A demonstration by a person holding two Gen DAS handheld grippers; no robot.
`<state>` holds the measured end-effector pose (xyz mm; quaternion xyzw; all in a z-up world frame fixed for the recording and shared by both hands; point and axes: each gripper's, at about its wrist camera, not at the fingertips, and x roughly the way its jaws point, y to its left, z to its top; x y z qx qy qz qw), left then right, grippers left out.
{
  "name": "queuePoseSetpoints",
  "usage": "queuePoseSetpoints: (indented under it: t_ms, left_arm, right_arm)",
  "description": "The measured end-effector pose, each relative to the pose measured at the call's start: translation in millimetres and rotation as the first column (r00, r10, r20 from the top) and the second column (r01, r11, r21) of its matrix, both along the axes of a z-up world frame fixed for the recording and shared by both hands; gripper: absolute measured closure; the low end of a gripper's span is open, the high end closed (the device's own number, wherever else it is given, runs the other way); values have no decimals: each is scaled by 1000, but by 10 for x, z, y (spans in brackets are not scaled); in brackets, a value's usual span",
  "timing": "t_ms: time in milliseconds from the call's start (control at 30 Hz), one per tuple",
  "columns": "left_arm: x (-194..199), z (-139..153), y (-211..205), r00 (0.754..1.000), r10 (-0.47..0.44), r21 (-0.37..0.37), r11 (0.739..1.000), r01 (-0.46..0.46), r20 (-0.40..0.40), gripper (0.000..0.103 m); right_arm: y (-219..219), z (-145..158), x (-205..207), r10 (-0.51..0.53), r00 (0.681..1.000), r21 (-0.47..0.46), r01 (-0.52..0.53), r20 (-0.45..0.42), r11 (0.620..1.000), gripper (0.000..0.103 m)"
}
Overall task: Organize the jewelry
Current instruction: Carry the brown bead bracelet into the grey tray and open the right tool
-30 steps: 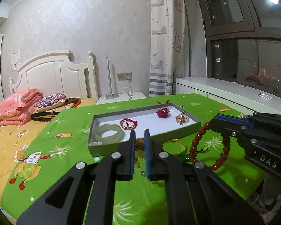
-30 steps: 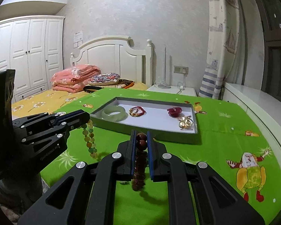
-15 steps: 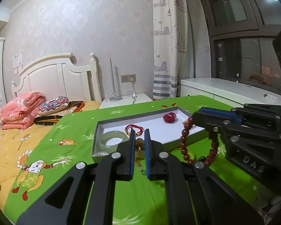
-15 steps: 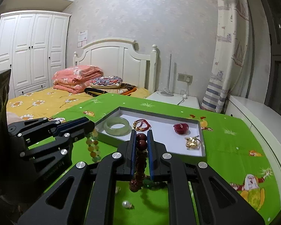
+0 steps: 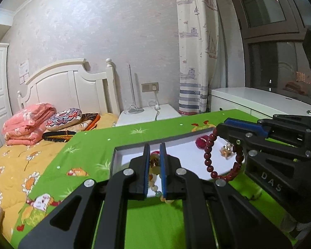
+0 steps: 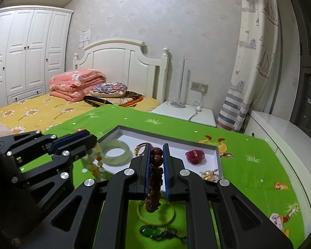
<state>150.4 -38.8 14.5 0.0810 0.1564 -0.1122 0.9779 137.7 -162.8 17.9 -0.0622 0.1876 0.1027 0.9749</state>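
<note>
Two handheld grippers each hold a beaded bracelet above a jewelry tray on a green bedspread.

The right gripper (image 6: 157, 161) is pinched almost shut on a dark red bead bracelet (image 6: 154, 184), whose round glossy beads hang in a loop below its jaws. The left gripper (image 5: 154, 166) is likewise nearly closed on a pale multicolored bead bracelet (image 5: 153, 178) dangling between its blue pads. Just ahead of both lies the grey-rimmed white tray (image 6: 217, 151) holding a pale green bangle (image 6: 116, 152), a red flower piece (image 6: 194, 156) and a gold trinket (image 6: 210, 174). Under the right gripper lie a gold bangle (image 6: 155, 215) and a green pendant (image 6: 151, 231), partly hidden. The pale beads are blurred.
</note>
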Motion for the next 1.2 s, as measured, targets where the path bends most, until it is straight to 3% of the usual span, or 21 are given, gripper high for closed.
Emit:
queuePoseSetpoints:
  t_ms: [367, 667, 867, 1067, 1167, 1200]
  left_arm:
    - [562, 146, -165, 999, 27, 12, 1000, -27, -29, 94]
    - [1062, 18, -124, 988, 99, -6, 995, -101, -115, 94]
    - [1196, -106, -73, 981, 126, -11, 992, -129, -145, 94]
    - [1197, -220, -67, 981, 106, -19, 994, -110, -166, 93]
    - [1184, -258, -79, 981, 98, -21, 994, -103, -166, 76]
    - [1174, -266, -74, 982, 109, -18, 993, -113, -157, 70]
  right_arm:
    - [-16, 57, 516, -52, 998, -41, 51, -31, 998, 92]
    - [-2, -86, 991, -37, 991, -19, 35, -132, 999, 92]
    - [-11, -164, 1216, -5, 980, 34, 12, -198, 999, 92]
    - [51, -263, 1354, -3, 970, -7, 1, -244, 1000, 91]
    - [16, -291, 1390, -20, 965, -15, 17, -261, 1000, 88]
    - [-14, -290, 1398, -29, 965, -12, 27, -261, 1000, 78]
